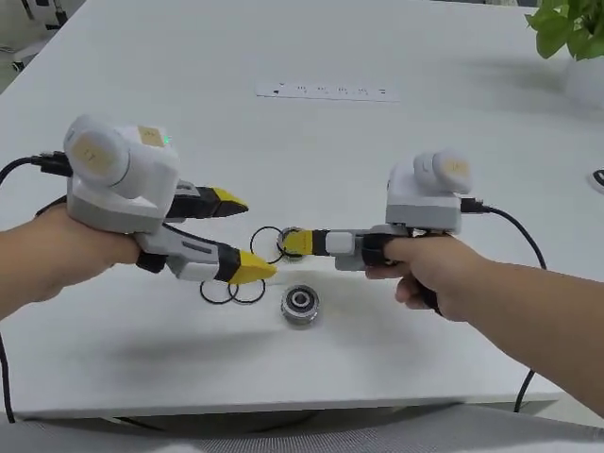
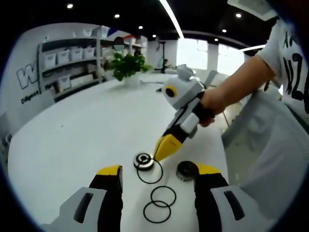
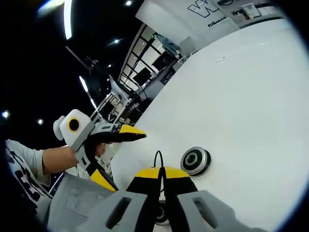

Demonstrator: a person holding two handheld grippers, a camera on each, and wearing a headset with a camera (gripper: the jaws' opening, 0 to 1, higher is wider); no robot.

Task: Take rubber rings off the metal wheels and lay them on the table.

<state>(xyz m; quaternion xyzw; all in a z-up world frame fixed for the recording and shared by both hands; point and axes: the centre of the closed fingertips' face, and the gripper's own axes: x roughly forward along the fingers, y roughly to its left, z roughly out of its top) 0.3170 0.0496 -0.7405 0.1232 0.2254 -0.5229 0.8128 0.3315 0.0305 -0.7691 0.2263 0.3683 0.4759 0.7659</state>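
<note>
- Currently my right tongs [image 1: 294, 243] are pressed narrow on a rubber ring [image 1: 253, 243]. They pinch its edge, and the rest of the loop reaches out from the tips toward the left tongs [image 1: 238, 234]. In the right gripper view the thin black band rises from between the closed yellow tips.
- One metal wheel [image 2: 143, 161] sits just beside those tips; I cannot tell whether the pinched ring still touches it.
- A second wheel [image 1: 300, 304] stands on its own on the surface [image 1: 396, 142], nearer to me than the tips of the right tongs.
- The left tongs are spread wide and hold nothing, with their mouth facing the pinched ring.
- Two loose rings [image 1: 232, 293] lie flat and overlapping on the surface, just under the lower left tip.
- The wall lettering [image 2: 29, 77] in the left gripper view begins with a large "W". The smaller line under it is too blurred for me to read.
- The white shirt [image 2: 292, 63] carries dark print, cut off at the edge.
- My left hand [image 1: 66, 250] grips its handle from the left, tongs angled rightward.
- My right hand [image 1: 434, 269] wraps its handle, the forearm comes in from the lower right, and the tongs point level to the left.
</note>
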